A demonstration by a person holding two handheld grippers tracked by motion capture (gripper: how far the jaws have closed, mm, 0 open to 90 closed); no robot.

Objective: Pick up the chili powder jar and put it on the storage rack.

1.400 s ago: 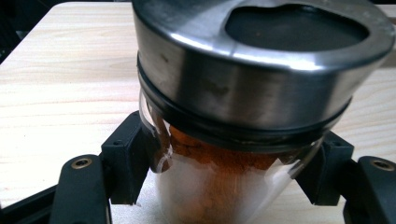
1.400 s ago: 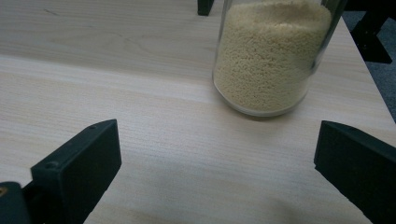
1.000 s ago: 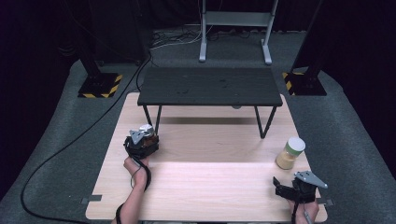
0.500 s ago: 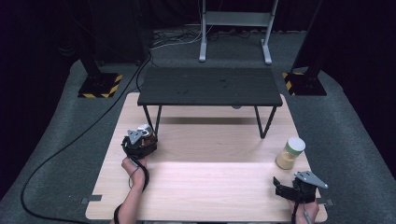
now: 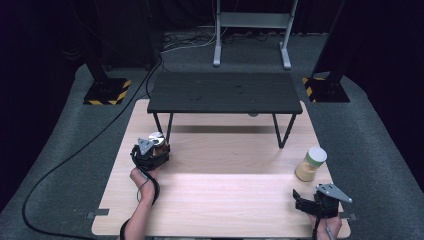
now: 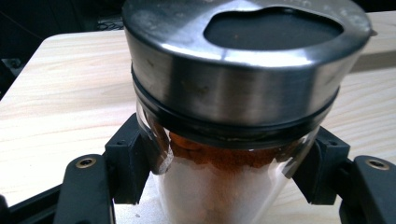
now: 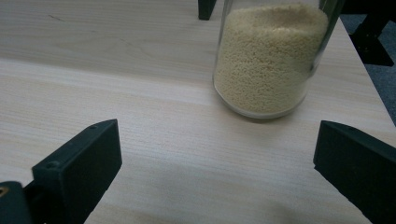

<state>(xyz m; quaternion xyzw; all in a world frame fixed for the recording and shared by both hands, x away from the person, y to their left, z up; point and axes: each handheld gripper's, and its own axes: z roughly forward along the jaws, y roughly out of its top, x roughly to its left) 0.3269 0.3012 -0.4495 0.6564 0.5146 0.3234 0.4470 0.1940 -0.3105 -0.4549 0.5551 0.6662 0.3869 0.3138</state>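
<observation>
Black jaws of the right gripper (image 7: 212,172) are seen spread wide, nothing between them, parked at the near right corner of the pale wood table (image 5: 225,200). Just ahead of it, slightly apart, a glass jar of yellow grain (image 7: 271,56) stands upright with a pale lid; it is not touched by either jaw.

Farther in, at the left side, the left gripper (image 6: 224,186) is closed onto the spice jar (image 6: 233,140), both jaws pressed against the glass wall below the steel lid (image 6: 233,79). Reddish-brown powder is visible through the glass under the lid's black seal. In the high view the spice jar (image 5: 156,140) sits upright on the table near the left front leg of the black shelf (image 5: 225,92), with the left gripper (image 5: 150,152) just behind it. Whether the jar base is lifted or resting cannot be told.

Step in hand is judged as a grasp-and-carry of the spice jar. For a clean move: grip should be kept on the glass, not the lid, since the lid could slip off; jar should be kept vertical so powder is not tipped toward the lid opening; lift should be straight up before any sideways travel, so the shelf leg is cleared. The right gripper is best held clear of the grain jar meanwhile.

Beyond the shelf, floor cables and a metal stand are seen.
</observation>
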